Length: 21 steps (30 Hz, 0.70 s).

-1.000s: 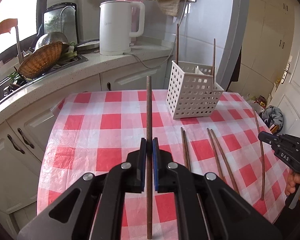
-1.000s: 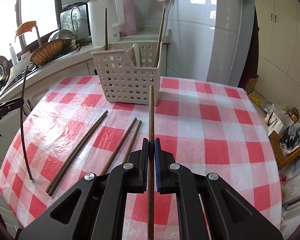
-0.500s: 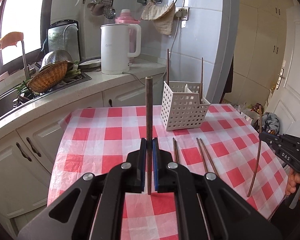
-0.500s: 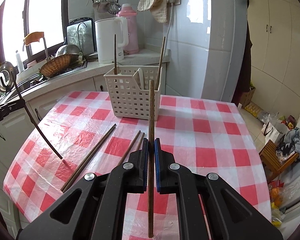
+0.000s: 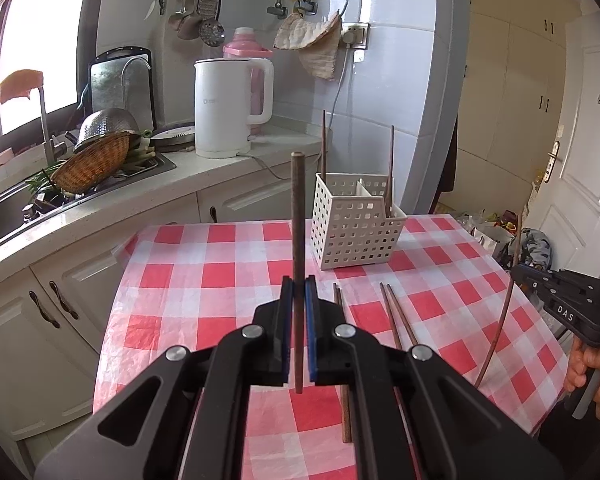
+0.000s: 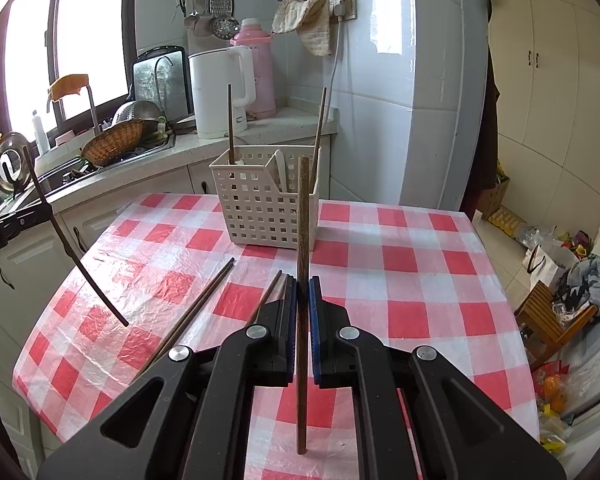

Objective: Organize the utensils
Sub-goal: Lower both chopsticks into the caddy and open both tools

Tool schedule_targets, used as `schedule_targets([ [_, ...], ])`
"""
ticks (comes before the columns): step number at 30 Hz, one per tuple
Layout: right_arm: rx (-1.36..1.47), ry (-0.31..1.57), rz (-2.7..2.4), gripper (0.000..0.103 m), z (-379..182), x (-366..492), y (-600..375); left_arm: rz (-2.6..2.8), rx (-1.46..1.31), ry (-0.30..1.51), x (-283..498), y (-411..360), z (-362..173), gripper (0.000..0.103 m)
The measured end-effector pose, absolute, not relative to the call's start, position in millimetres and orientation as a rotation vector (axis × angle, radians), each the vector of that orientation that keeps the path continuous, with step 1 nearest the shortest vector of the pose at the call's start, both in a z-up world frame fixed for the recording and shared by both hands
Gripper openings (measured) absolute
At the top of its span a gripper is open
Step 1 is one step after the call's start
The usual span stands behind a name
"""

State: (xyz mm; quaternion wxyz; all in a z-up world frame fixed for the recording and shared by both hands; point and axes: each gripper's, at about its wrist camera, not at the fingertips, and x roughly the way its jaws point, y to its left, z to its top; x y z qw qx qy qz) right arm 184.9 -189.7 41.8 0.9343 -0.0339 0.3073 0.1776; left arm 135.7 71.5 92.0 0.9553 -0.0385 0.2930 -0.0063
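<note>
Surface: checked cloth (image 5: 220, 280) on your kitchen table, counter behind.
Left gripper (image 5: 299, 300): you have it clamped on one upright chopstick (image 5: 297, 240), clear of the cloth.
Right gripper (image 6: 302, 300): clamped on another stick (image 6: 303, 220), also upright.
Basket (image 6: 256, 204): two sticks standing inside.
Loose sticks (image 6: 204, 308): two pairs lying on the cloth before the basket.

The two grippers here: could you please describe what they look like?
Both the left gripper and right gripper are matte black plastic, with angular arms, cut-out openings, round silver bolts and blue pads inside the fingers. White lettering marks the right one's side.
</note>
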Motion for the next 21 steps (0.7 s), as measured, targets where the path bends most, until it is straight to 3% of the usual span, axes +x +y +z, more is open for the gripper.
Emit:
schedule_targets([
  [21, -0.089, 0.610, 0.359, 0.006, 67.9, 215.9, -184.8, -0.083, -0.077, 0.600, 172.1, 64.3, 114.0, 0.006],
])
